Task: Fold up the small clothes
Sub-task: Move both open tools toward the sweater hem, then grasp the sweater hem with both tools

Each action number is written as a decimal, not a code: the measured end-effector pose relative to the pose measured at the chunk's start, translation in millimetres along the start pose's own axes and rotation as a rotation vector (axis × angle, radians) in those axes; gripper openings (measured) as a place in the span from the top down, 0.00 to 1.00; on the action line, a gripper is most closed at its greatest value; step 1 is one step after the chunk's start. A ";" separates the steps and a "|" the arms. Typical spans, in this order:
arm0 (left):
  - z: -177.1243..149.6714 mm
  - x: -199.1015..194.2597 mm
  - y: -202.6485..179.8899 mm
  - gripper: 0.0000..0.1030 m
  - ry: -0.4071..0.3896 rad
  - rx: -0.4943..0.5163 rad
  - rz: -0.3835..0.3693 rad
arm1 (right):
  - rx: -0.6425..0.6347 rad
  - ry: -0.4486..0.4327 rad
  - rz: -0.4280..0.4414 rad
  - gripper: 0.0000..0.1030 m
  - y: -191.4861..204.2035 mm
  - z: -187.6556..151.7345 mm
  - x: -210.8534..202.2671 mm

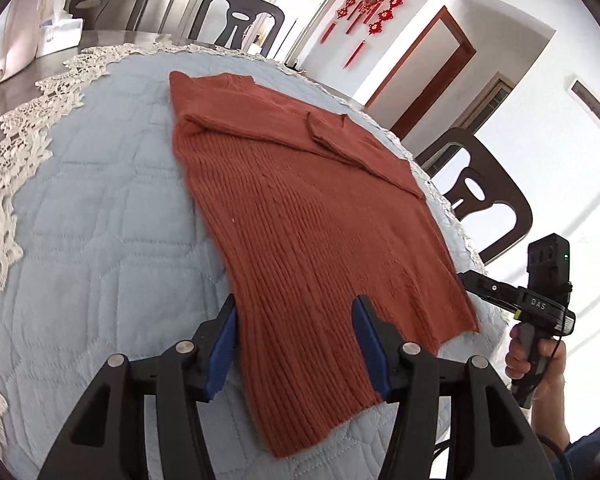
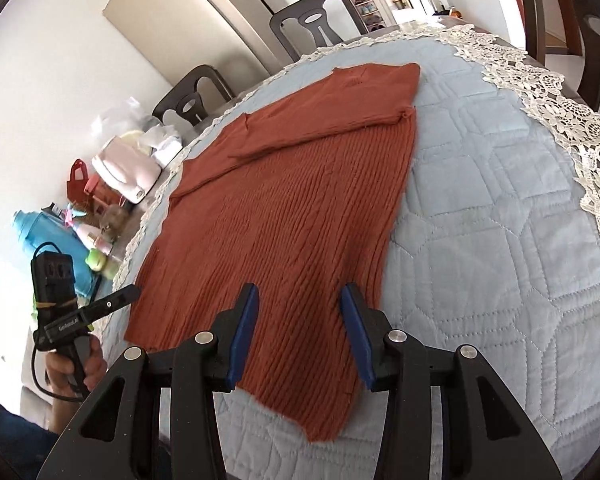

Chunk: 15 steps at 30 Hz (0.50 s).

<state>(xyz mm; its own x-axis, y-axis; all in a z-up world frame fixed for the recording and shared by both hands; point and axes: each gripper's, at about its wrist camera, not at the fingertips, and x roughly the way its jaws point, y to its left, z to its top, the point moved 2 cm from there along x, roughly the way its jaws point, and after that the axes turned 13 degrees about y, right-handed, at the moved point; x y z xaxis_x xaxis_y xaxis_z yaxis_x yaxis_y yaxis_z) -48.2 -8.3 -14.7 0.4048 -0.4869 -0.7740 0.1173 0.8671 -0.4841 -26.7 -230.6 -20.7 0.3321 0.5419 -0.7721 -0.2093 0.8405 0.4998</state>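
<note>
A rust-red ribbed knit sweater lies flat on a light blue quilted mat, sleeves folded across its upper part. My left gripper is open, its blue pads either side of the sweater's near left hem corner, just above the cloth. My right gripper is open over the near right hem corner of the sweater. The right gripper also shows in the left wrist view at the hem's far edge, and the left one shows in the right wrist view. Neither holds cloth.
The mat has a lace border and covers a dark table. Dark chairs stand around it. A tissue box sits at the far left. Toys and bags clutter the table's left end.
</note>
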 end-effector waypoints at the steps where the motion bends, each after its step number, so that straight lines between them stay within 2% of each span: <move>1: -0.5 0.3 -0.5 0.43 -0.003 0.004 0.003 | 0.002 -0.009 -0.017 0.57 -0.3 0.0 -0.7; 8: -0.9 -0.2 -0.3 0.43 -0.007 0.004 0.002 | 0.038 -0.091 -0.085 0.57 -10.9 6.3 -13.2; 13: 3.4 2.7 -1.2 0.44 -0.013 0.009 0.003 | 0.106 -0.071 -0.046 0.59 -28.4 12.4 -3.6; 14: 4.9 2.9 -1.1 0.44 -0.012 0.005 0.000 | 0.098 -0.062 -0.040 0.60 -26.3 12.6 -1.7; 15: 5.2 3.0 -0.8 0.44 -0.012 0.001 -0.003 | 0.083 -0.050 -0.032 0.68 -23.2 12.2 0.4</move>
<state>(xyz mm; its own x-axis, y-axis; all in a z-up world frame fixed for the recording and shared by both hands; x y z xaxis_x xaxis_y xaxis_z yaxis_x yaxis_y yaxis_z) -42.3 -9.9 -14.5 0.4156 -0.4882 -0.7674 0.1191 0.8657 -0.4862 -10.4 -249.9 -27.8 0.3830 0.5121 -0.7688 -0.1216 0.8530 0.5076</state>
